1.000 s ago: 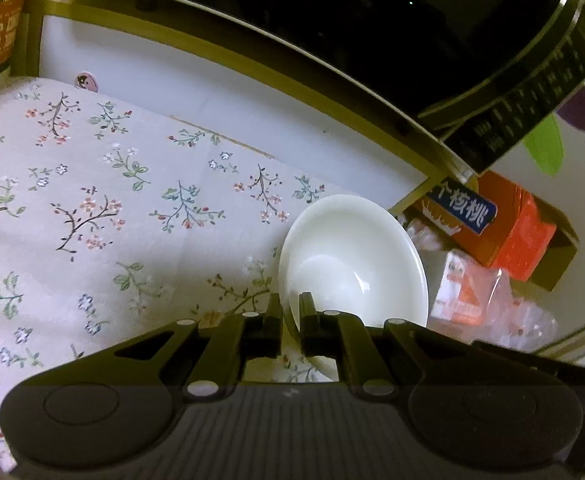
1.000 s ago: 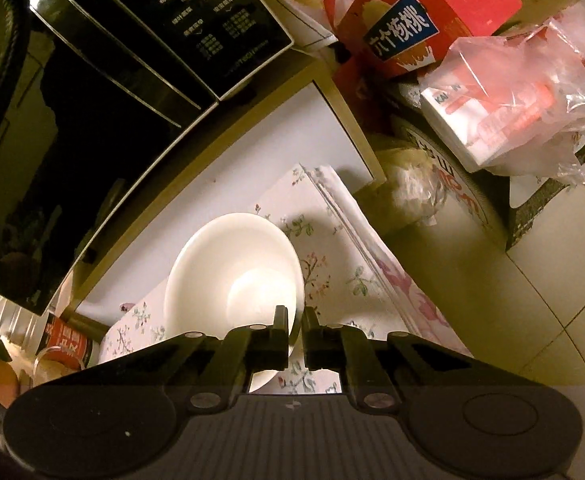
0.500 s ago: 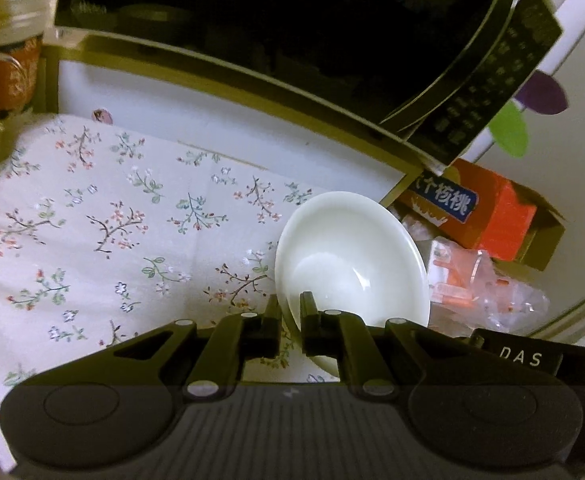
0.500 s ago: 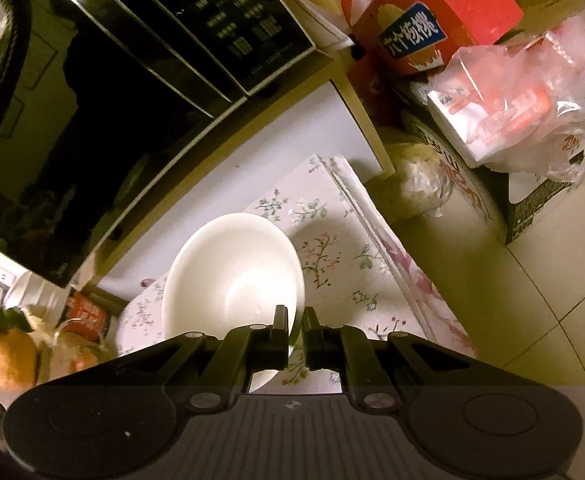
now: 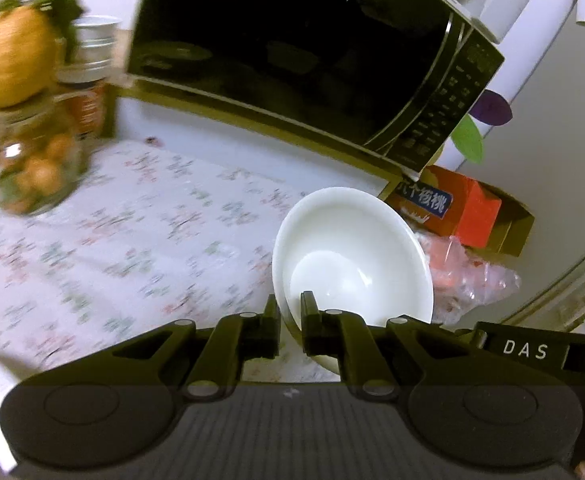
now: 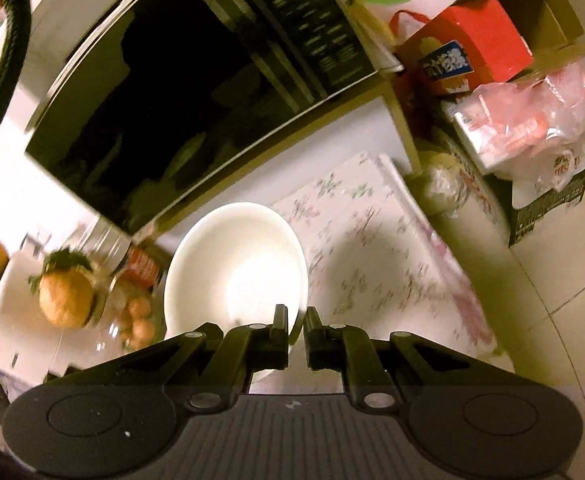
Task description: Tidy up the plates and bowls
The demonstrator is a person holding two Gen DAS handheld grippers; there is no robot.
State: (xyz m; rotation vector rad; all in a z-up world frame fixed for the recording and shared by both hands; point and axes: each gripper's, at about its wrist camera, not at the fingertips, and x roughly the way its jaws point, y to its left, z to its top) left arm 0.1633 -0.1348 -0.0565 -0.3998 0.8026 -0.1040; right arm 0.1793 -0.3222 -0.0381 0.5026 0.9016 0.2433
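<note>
Left gripper [image 5: 290, 312]: jaws nearly closed, pinching near rim of white bowl [image 5: 352, 256]. Bowl tilted, raised above floral tablecloth [image 5: 132, 240]. Right gripper [image 6: 296, 326]: jaws narrow, clamped on near rim of white bowl [image 6: 236, 268], one finger inside, one outside. This bowl also held clear of cloth. Whether both views show same bowl: cannot tell. Black microwave [image 5: 312, 52] behind cloth. Glass jar of fruit [image 5: 32, 168] at left, blurred. Red carton [image 6: 468, 48] and plastic bag [image 6: 532, 128] beyond table edge, right.
</note>
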